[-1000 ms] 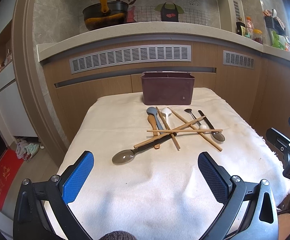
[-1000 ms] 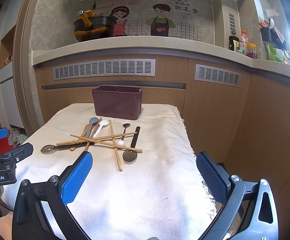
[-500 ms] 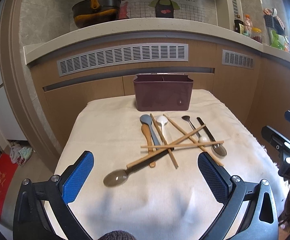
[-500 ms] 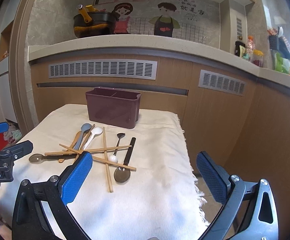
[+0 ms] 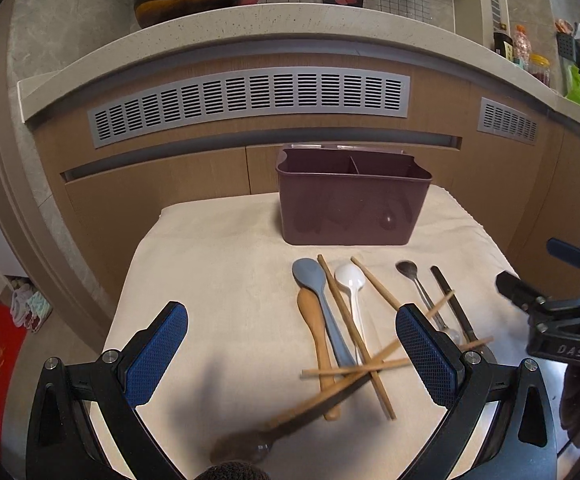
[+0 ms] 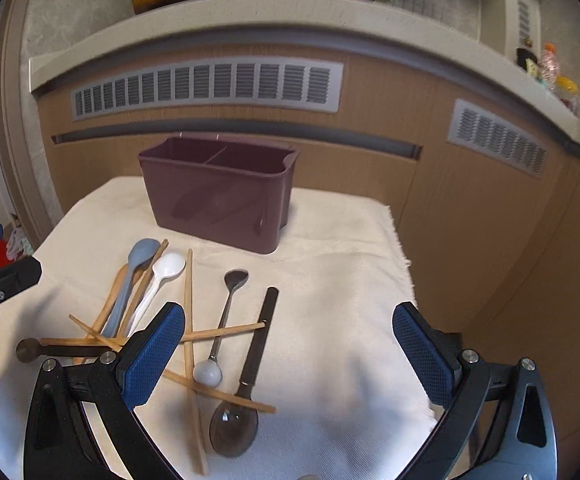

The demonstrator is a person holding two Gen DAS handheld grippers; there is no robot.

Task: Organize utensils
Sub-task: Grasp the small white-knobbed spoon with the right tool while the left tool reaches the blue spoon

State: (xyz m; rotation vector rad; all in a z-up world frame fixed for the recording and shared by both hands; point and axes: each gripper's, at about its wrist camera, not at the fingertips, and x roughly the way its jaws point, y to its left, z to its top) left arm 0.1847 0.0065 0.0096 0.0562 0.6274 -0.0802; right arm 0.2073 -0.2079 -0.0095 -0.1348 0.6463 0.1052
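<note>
Evidently nothing is sorted yet: every utensil lies loose on the cream cloth-covered table (image 5: pixel 218 264), and both compartments of the dark maroon plastic two-compartment caddy (image 5: pixel 352 204) at the table's far edge look empty, though their floors are hidden.

Farthest left in the heap, the brown-bowled spoon with a black handle (image 5: pixel 242 450) lies blurred at the near edge, its bowl between the left gripper's (image 5: pixel 290 354) blue-padded fingers, which stand wide apart and hold nothing. Next come the small wooden spoon (image 5: pixel 317 332), the grey-blue plastic spoon (image 5: pixel 318 292) and the white plastic spoon (image 5: pixel 352 284), lying side by side with bowls toward the caddy. The light wooden chopsticks (image 5: pixel 354 336) cross over and between them at several angles.

Further right, the slim metal spoon with a white ball end (image 6: pixel 226 312) lies beside the dark spoon with a flat black handle (image 6: pixel 250 376), whose bowl points toward the near edge; one chopstick lies across both.

The right gripper (image 6: pixel 288 356) is likewise spread wide and empty, hovering above this right part of the pile, with bare cloth beyond it to the table's right edge.

All of the work remains: each piece must be picked out of the tangle and stood in the caddy, and the crossed chopsticks will likely shift when a spoon beneath them is lifted.
</note>
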